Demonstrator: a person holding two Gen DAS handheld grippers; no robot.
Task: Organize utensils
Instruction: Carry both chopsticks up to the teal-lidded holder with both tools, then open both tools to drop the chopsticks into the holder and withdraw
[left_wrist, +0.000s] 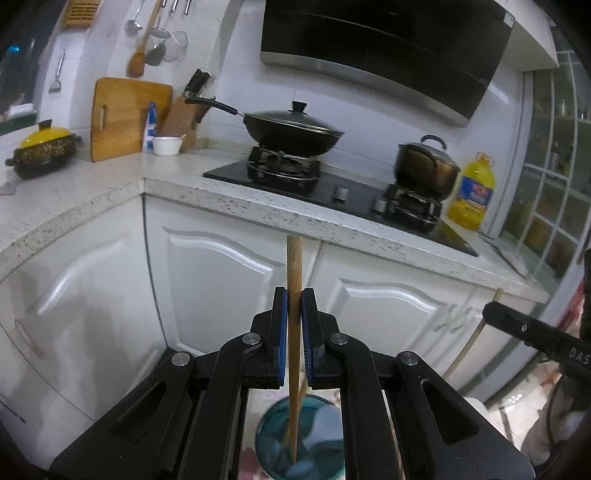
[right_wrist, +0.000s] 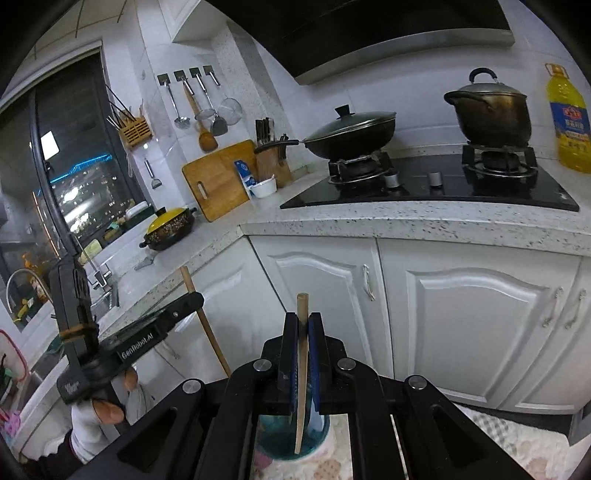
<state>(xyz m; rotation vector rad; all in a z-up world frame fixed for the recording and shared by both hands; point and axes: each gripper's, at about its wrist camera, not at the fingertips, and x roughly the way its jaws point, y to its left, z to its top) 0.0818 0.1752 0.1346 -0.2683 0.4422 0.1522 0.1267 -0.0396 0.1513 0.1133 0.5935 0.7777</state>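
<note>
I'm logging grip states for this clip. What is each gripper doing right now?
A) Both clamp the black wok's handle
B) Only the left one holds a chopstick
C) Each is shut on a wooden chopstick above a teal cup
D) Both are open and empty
C: the left gripper pinches a thin wooden chopstick, the right gripper pinches another wooden chopstick, both over the teal cup.

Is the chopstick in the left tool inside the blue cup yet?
Yes. The chopstick, clamped upright by the left tool, has its lower tip inside the blue cup.
</note>
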